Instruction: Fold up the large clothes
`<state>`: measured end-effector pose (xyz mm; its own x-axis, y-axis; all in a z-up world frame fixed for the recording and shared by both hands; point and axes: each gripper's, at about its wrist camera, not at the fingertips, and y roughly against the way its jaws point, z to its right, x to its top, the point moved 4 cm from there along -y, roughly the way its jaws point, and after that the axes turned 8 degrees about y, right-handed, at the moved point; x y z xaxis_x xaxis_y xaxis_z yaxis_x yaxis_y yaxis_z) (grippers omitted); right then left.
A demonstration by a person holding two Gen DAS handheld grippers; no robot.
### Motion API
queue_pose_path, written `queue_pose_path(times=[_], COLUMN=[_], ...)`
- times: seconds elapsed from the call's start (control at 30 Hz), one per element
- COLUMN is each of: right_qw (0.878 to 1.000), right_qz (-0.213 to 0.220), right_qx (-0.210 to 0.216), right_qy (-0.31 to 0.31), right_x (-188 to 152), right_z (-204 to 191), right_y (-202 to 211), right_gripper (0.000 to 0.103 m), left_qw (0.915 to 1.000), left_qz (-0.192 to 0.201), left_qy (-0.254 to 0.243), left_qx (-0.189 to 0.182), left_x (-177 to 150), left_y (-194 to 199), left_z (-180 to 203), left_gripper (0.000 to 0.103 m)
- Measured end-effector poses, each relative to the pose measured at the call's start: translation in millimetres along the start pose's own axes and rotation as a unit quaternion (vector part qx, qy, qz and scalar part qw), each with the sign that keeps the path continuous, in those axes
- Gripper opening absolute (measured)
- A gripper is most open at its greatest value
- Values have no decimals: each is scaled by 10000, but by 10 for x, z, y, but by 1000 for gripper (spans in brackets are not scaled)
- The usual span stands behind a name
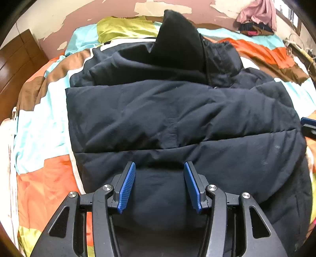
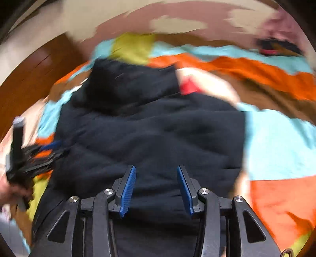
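Nearest, the left gripper (image 1: 159, 185) hangs over the lower hem of the jacket (image 1: 177, 122), its blue pads (image 1: 127, 186) standing apart with nothing between them; the right gripper (image 2: 156, 189) is likewise spread and empty over the same dark cloth, though its view is smeared by motion and fine detail cannot be trusted.

The jacket, a navy quilted garment, lies on the patterned bedspread (image 1: 45, 122) in the middle of the bed; its body reads as a fairly compact block with a straight left edge, and a sleeve or side panel appears laid across the chest, so I judge the sides already brought in; whether both sleeves are tucked cannot be told.

Farther off, the hood (image 1: 177, 39) stands up loose at the collar end, unfolded; a heap of other clothes (image 1: 256, 19) sits against the peeling wall (image 1: 122, 8) beyond.

Judgement: the lengthwise fold is done or nearly so; the hood and the crosswise fold, hem toward collar, remain.
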<state>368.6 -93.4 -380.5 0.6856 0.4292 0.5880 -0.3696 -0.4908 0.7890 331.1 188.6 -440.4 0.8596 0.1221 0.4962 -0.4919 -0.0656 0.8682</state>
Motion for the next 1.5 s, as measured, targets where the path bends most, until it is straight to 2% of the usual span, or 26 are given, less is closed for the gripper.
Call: queue_pose_path(times=[0.17, 0.3, 0.43, 0.53, 0.6, 0.63, 0.67, 0.73, 0.83, 0.97, 1.1, 1.23, 1.33, 1.5], right_qw=[9992, 9978, 9958, 9967, 9986, 9990, 9991, 9986, 9974, 9975, 9953, 9902, 9880, 9892], right_qz=[32, -458, -607, -683, -401, -263, -169, 2, -99, -298, -632, -740, -799, -807], right_qx=[184, 33, -79, 74, 276, 350, 387, 494, 610, 470, 139, -61, 4, -166], right_qy=[346, 489, 686, 423, 186, 86, 1, -195, -382, -431, -714, -1186, -1324, -1214], right_x=[129, 45, -12, 80, 152, 170, 171, 130, 8, -105, 6, 232, 387, 507], right_z=[-376, -430, -464, -456, -425, -405, -384, -325, -236, -144, 113, 320, 336, 226], right_y=[-420, -898, -1059, -964, -744, -601, -486, -250, -83, -32, -68, -67, -54, 3], right_gripper=[41, 41, 40, 41, 41, 45, 56, 70, 71, 71, 71, 91, 91, 91], left_qw=[9997, 9994, 9988, 9990, 9997, 9999, 9998, 9995, 9990, 9993, 9980, 9988, 9989, 9991], left_qz=[-22, -199, -268, -274, -196, -153, -104, -2, 149, 134, -59, -79, -141, -111], left_qy=[-207, -173, -263, -191, -54, 43, 132, 199, 246, 324, 598, 482, 444, 348], left_qx=[89, 204, 301, 314, 168, 46, -78, -236, -331, -118, -218, -59, -66, -197], left_x=[-24, -83, -102, -57, -19, 14, 66, 200, 495, 803, 900, 974, 979, 968], left_y=[-125, -307, -435, -377, -243, -166, -88, 22, 145, 140, 141, 215, 257, 356], left_z=[8, -30, -30, -43, -76, -100, -120, -127, -137, -177, -176, -124, -139, -207], left_gripper=[48, 56, 60, 59, 59, 59, 59, 59, 59, 59, 59, 59, 59, 59])
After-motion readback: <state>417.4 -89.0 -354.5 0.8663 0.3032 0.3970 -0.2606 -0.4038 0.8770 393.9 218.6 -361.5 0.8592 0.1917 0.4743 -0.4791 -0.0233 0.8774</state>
